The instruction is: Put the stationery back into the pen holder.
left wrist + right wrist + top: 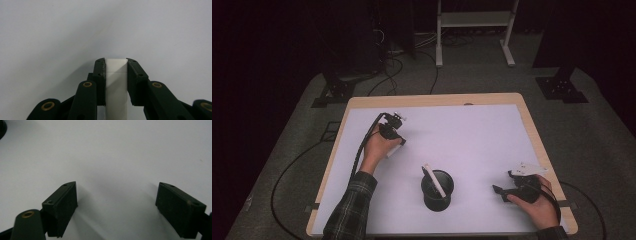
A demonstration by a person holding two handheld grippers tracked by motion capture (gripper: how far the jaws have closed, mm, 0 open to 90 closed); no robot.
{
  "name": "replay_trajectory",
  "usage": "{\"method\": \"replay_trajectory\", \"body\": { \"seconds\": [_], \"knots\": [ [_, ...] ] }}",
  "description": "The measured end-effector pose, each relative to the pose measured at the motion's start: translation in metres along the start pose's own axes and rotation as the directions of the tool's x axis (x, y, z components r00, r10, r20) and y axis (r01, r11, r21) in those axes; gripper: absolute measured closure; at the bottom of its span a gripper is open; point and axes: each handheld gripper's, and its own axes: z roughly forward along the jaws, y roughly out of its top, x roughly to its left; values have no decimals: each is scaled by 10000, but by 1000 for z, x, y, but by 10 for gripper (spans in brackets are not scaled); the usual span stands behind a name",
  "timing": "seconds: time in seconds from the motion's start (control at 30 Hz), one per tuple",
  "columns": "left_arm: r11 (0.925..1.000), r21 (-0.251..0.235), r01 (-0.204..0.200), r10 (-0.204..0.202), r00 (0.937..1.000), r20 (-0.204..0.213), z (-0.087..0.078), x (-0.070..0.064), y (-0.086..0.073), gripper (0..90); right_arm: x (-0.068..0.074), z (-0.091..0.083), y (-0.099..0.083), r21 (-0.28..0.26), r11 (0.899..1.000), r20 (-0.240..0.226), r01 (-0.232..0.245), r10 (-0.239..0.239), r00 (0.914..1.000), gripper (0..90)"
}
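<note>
White bar: you held a white rectangular bar (116, 82) clamped between your left gripper's (116, 65) jaws, above the table's white mat (472, 135), left of centre.
Left hand: your hand (377, 146) wrapped the gripper, well apart from the cup.
Black cup: the cup (438, 191) stood near the front edge with another white bar (433, 179) leaning inside.
Right gripper: your right gripper (116, 205) rested spread wide, holding nothing.

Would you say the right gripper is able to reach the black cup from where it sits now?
Probably yes. The right gripper is open and holds nothing, and only bare table lies between it and the black cup. The white stick in the cup leans away from that side.
</note>
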Motion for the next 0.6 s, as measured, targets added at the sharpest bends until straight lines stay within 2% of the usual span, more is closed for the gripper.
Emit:
{"method": "replay_trajectory", "body": {
  "seconds": [0.27, 0.4, 0.6],
  "knots": [
    [9973, -731, -7, 28, 9996, 298, -14, -6, -8, 711, 0, 0, 0, 1, 10000, -1, -5, 5, 10000, 165],
    [9921, -1246, 134, -61, 9983, 586, -21, -10, -13, 711, 0, 0, 0, 4, 10000, 0, -5, 5, 10000, 165],
    [9865, -1640, -40, 154, 9976, 679, -32, -17, -21, 711, 0, 0, 0, 3, 10000, 0, -9, 9, 10000, 164]
  ]
}}
